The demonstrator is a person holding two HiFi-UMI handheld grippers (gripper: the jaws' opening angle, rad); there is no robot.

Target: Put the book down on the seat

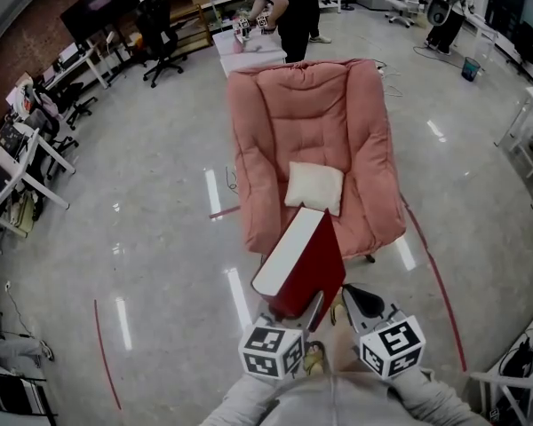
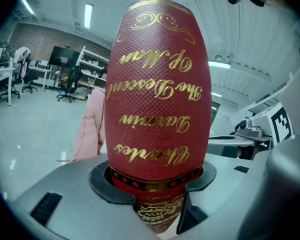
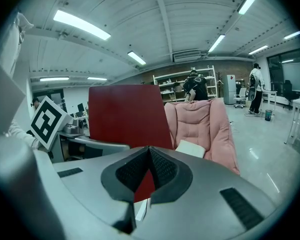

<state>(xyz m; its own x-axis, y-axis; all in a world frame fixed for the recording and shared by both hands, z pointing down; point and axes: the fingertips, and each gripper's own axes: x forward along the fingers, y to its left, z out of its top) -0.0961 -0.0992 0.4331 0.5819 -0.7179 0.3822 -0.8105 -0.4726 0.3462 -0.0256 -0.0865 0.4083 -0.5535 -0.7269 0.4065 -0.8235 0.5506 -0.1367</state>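
Note:
A thick red book (image 1: 309, 254) with gold lettering on its spine (image 2: 157, 84) stands upright in the air, just in front of the pink armchair (image 1: 311, 114). My left gripper (image 1: 298, 314) is shut on its lower end, the jaws clamped on either side of the spine (image 2: 157, 184). A white cushion (image 1: 315, 187) lies on the armchair's seat. My right gripper (image 1: 351, 296) hovers close beside the book on the right, its jaws shut (image 3: 149, 151) with nothing between them. The right gripper view shows the book's plain red cover (image 3: 125, 116), then the armchair (image 3: 200, 124) and cushion (image 3: 192, 148) beyond.
A person (image 1: 289, 11) stands behind the armchair beside a small table (image 1: 249, 50). Office chairs (image 1: 160, 34) and desks (image 1: 22, 162) line the left side. Red tape lines (image 1: 440, 282) cross the glossy floor. A white rack (image 1: 529, 140) stands at the right.

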